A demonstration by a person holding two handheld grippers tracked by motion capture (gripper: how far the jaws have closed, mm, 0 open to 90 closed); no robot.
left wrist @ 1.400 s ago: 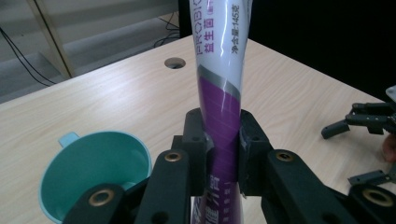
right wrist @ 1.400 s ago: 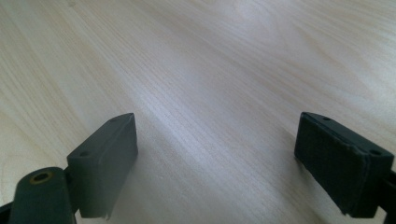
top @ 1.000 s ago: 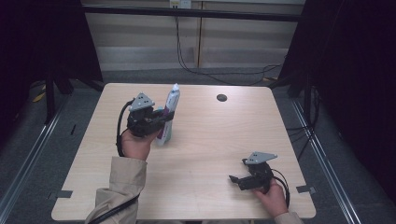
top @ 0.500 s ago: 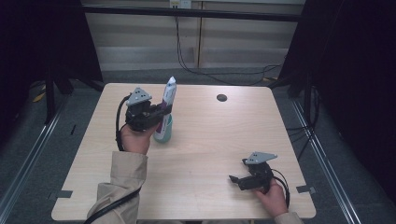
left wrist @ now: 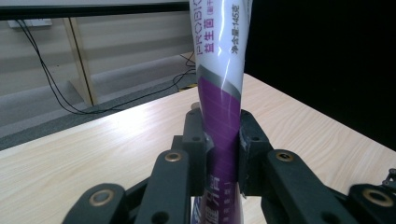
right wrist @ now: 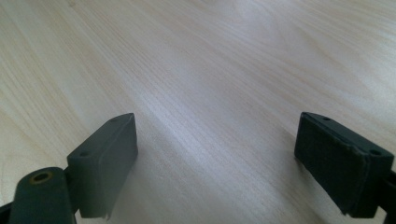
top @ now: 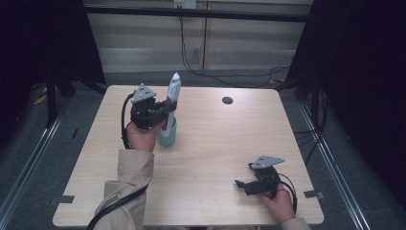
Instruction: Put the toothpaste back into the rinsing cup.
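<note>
A white and purple toothpaste tube point(top: 171, 101) stands nearly upright, its lower end inside a pale green cup point(top: 168, 135) on the table's left half. My left gripper point(top: 163, 114) is shut on the tube's purple middle point(left wrist: 220, 126), just above the cup's rim. In the left gripper view the two black pads press the tube from both sides. My right gripper point(top: 241, 184) rests low near the table's front right, open, with only bare wood between its pads point(right wrist: 109, 154).
The light wood table point(top: 215, 143) has a small dark round hole point(top: 227, 100) at the back middle. Cables run across the floor behind the table. Dark curtains hang at both sides.
My left gripper has tipped the tube more upright and brought its lower end down into the green cup. The right gripper has stayed where it was.
</note>
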